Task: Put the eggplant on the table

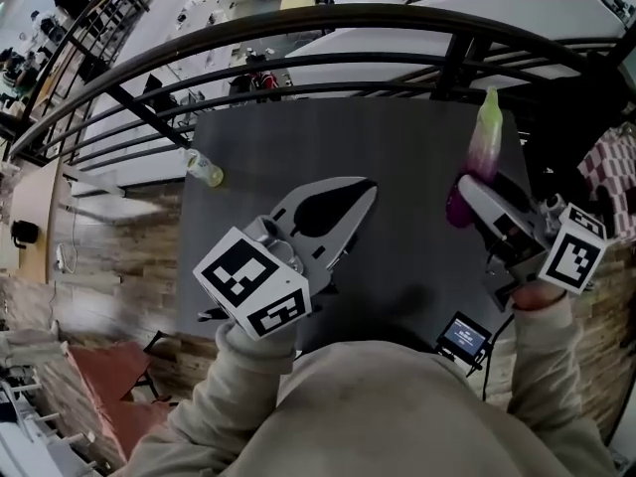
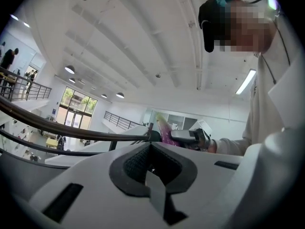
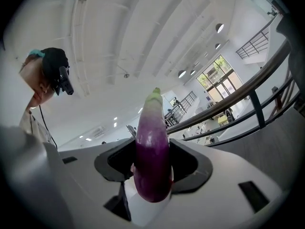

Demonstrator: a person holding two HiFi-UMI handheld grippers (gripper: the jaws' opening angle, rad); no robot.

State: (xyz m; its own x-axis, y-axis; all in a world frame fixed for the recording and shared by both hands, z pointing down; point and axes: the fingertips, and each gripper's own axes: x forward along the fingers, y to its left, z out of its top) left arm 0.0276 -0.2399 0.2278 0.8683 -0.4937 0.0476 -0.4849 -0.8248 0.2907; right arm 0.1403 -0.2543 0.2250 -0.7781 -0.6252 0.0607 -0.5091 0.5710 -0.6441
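The eggplant (image 1: pixel 481 152) stands upright in the air over the right part of the dark bench (image 1: pixel 298 137), green cap up and purple end down. The right gripper (image 1: pixel 469 193) holds it, the fingers (image 3: pixel 190 163) clamped on the purple body from both sides; in the right gripper view the eggplant (image 3: pixel 152 151) fills the gap between them. That gripper reaches in roughly level from the right, its marker cube (image 1: pixel 574 251) nearest the person, with a beige sleeve (image 1: pixel 542 351) behind it; only a strip of the hand shows under the cube. The left gripper (image 1: pixel 360 193) lies level over the middle of the bench, pointing toward the eggplant but well short of it, its fingers (image 2: pixel 119 156) together at the tips with nothing between them. Its own marker cube (image 1: pixel 253 281) covers the left hand entirely. From the left gripper view the eggplant (image 2: pixel 164 128) is partly hidden by the right gripper. Whether the purple end touches the bench cannot be told, since the gripper covers that spot. A small bottle (image 1: pixel 204 169) lies at the bench's left edge, and a curved railing (image 1: pixel 298 23) runs past the far side.
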